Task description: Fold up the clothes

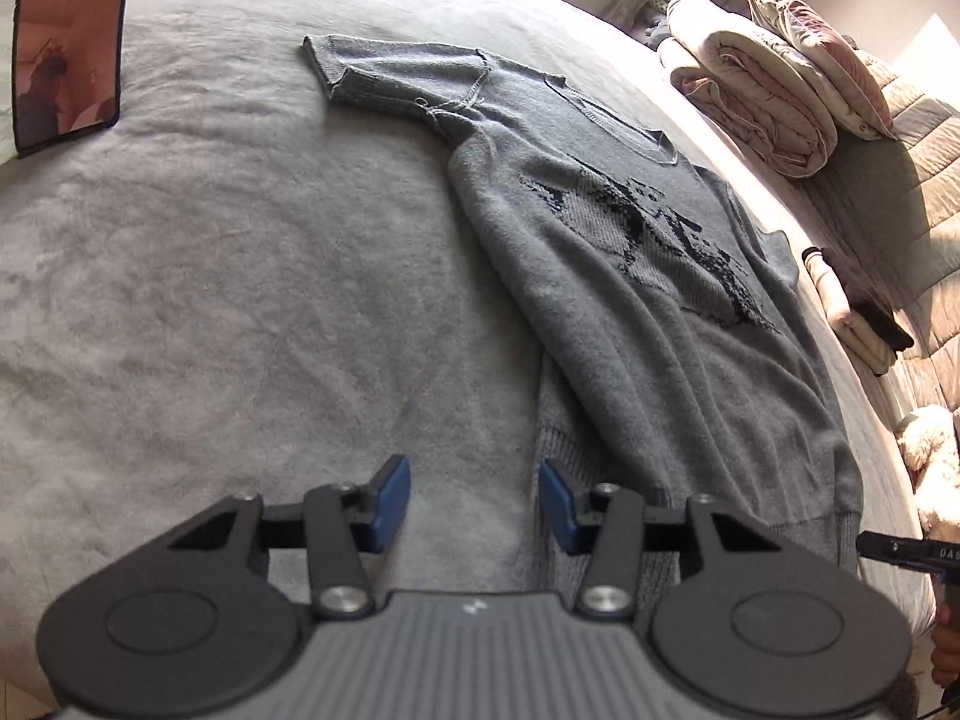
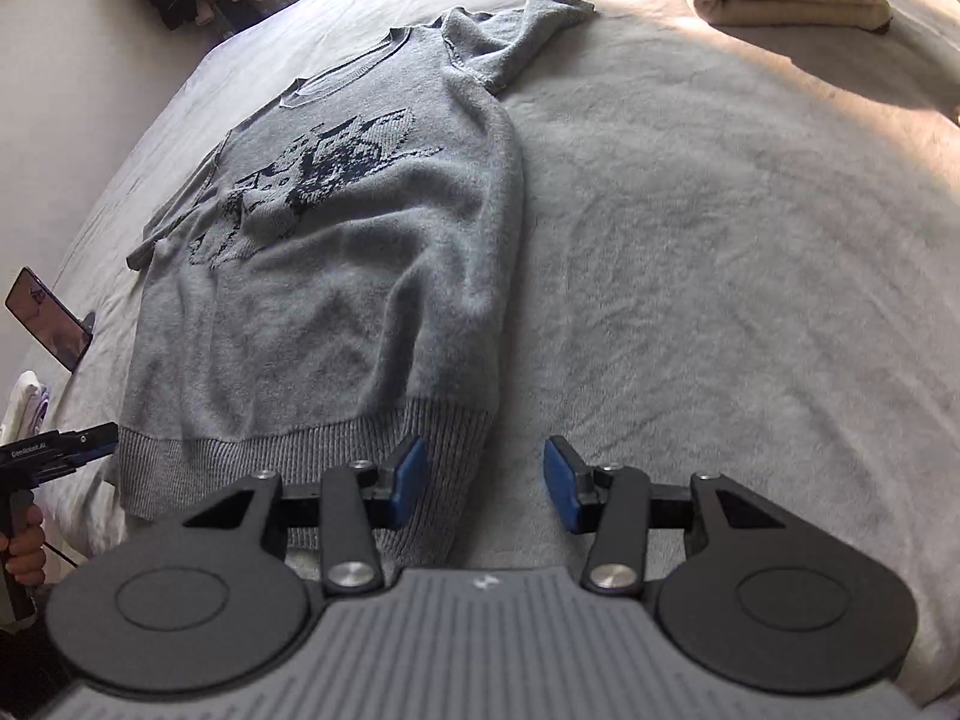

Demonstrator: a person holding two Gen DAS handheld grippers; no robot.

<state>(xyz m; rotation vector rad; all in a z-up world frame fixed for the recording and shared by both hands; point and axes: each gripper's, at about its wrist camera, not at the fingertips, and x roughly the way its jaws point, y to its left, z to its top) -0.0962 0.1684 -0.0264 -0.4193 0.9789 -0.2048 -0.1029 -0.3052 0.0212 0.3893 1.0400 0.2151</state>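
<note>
sweater (image 1: 648,300): grey knit, flat on bed (image 1: 240,276), face up, hem toward both grippers
left gripper (image 1: 474,504): fingers spread, empty, at hem's left corner
right gripper (image 2: 485,483): fingers spread, empty, at right corner
around: phone (image 2: 48,318) beside sweater, folded quilts (image 1: 756,102) beyond, cream stack (image 2: 792,0)

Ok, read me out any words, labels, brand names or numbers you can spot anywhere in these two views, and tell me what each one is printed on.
"DA": first letters of white print on the side of the right tongs, cut off at the frame edge.
White print on the side of the left tongs: too small and blurred to read with confidence.
Grey sweater: dark knitted pattern only, no lettering.
Phone on the bed: its screen shows an image, no legible text.
</note>
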